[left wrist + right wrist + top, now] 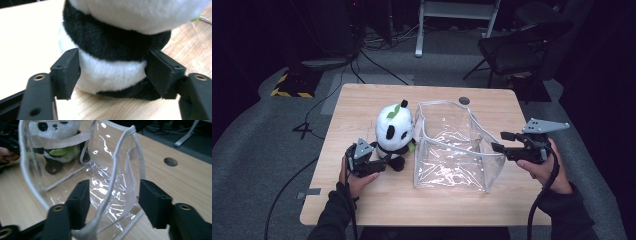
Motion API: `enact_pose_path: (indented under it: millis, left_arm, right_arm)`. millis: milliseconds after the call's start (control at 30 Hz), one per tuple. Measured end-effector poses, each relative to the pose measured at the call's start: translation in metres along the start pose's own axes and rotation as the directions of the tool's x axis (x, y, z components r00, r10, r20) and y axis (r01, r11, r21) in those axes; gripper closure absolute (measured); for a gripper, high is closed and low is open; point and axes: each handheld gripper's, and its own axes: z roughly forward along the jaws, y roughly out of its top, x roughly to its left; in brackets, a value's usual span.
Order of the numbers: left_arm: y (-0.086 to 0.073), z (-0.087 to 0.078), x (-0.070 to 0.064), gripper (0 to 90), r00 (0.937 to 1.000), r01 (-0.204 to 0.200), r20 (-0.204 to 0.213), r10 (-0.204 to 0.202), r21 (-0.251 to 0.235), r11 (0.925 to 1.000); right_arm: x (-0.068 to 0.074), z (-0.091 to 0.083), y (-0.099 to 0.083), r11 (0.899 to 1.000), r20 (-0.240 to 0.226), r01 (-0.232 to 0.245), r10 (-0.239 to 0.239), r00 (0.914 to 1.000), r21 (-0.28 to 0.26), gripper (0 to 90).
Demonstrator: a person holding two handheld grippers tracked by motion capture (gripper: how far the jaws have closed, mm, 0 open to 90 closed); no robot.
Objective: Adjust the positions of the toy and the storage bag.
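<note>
So far nothing is packed: left tool (112, 72) brackets the plush panda (112, 45), right tool (113, 200) straddles the clear bag's (452, 145) rim, both open.

A: Any lettering, labels, brand marks?

B: None legible. Plush panda (393, 131) between the left jaws: no tag readable. Clear bag (455, 145) by the right jaws: unprinted plastic and trim.

A: Gripper bodies, worktop (362, 105)?

B: No readable marks. Yellow-black hazard striping (291, 93) on the floor beyond, stripes only, no words.
</note>
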Motion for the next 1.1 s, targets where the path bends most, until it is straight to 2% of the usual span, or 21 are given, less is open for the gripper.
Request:
enact_pose_path:
  millis: [67, 133, 167, 333, 400, 467, 533, 633, 700, 833, 967, 1100]
  left_arm:
    - [0.001, -0.006, -0.001, 22.4, 0.9998, -0.006, 0.018, 0.007, -0.016, 0.9999]
    - [0.002, -0.008, -0.002, 19.7, 0.9998, -0.013, 0.012, 0.013, -0.014, 0.9998]
    - [0.005, -0.012, -0.004, 16.7, 0.9999, -0.013, -0.003, 0.013, -0.017, 0.9998]
    - [0.015, -0.021, -0.012, 15.7, 0.9993, -0.028, -0.026, 0.027, -0.046, 0.9986]
    - [0.02, -0.023, -0.015, 15.7, 0.9997, -0.021, -0.011, 0.02, -0.052, 0.9984]
    - [0.026, -0.025, -0.019, 15.6, 0.9987, -0.041, -0.031, 0.039, -0.056, 0.9976]
    - [0.031, -0.027, -0.022, 15.7, 0.9983, -0.053, -0.027, 0.051, -0.07, 0.9961]
    - [0.039, -0.032, -0.023, 15.7, 0.9986, -0.045, -0.032, 0.043, -0.089, 0.995]
    - [0.045, -0.035, -0.021, 15.6, 0.9994, -0.021, -0.029, 0.018, -0.104, 0.9944]
    - [0.054, -0.032, -0.021, 15.5, 0.9996, -0.007, -0.027, 0.005, -0.103, 0.9946]
    - [0.062, -0.024, -0.022, 15.6, 0.9999, -0.009, -0.013, 0.008, -0.095, 0.9954]
    - [0.066, -0.013, -0.025, 14.3, 0.9986, -0.025, -0.049, 0.022, -0.072, 0.9971]
  right_arm:
    - [-0.004, -0.003, -0.006, 1.0, -0.015, -0.009, 0.008, 0.9998, -0.024, 35.2]
    - [-0.005, -0.005, -0.008, 0.999, -0.004, -0.008, 0.008, 1.0, -0.033, 32.9]
    - [-0.006, -0.008, -0.011, 0.999, 0.008, -0.006, 0.007, 0.9999, -0.043, 30.0]
    - [-0.008, -0.012, -0.015, 0.998, 0.043, -0.007, 0.01, 0.999, -0.065, 26.2]
    - [-0.006, -0.012, -0.013, 0.997, 0.059, -0.014, 0.018, 0.9981, -0.076, 26.3]
    - [-0.003, -0.012, -0.009, 0.996, 0.089, -0.013, 0.021, 0.9958, -0.086, 26.2]
    - [0.0, -0.01, -0.004, 0.996, 0.097, -0.008, 0.017, 0.9951, -0.092, 26.2]
    - [0.002, -0.008, 0.002, 0.996, 0.101, -0.012, 0.021, 0.9946, -0.09, 26.2]
    - [0.003, -0.007, 0.005, 0.995, 0.106, -0.012, 0.022, 0.9941, -0.094, 26.2]
    - [0.002, -0.009, 0.008, 0.993, 0.109, -0.017, 0.03, 0.9936, -0.115, 26.3]
    - [0.0, -0.006, 0.007, 0.994, 0.106, -0.02, 0.032, 0.9939, -0.108, 26.6]
    - [-0.002, -0.003, 0.005, 0.996, 0.107, -0.017, 0.026, 0.994, -0.085, 26.6]
